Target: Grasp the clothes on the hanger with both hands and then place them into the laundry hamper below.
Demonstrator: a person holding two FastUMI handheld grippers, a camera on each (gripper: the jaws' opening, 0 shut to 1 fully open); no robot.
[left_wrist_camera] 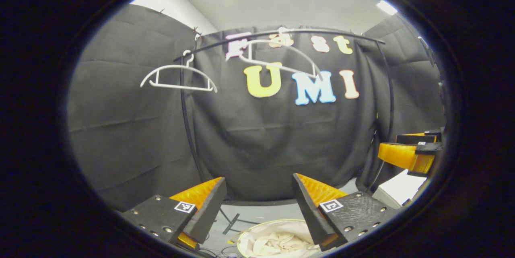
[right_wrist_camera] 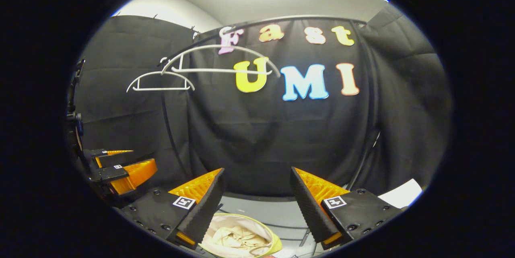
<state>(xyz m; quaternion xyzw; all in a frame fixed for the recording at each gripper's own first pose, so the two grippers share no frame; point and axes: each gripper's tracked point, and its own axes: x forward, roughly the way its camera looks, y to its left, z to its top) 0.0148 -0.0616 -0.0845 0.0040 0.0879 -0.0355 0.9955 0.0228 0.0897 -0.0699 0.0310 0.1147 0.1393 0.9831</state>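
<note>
both grippers, left gripper and right gripper, hung spread apart and empty. the clothes lay in the hamper. a low swing could snag its rim.

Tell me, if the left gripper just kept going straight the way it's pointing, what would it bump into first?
Probably the black cloth wall. The left gripper is open and points at it, above the hamper and below the bare hangers; depth is hard to judge.
</note>
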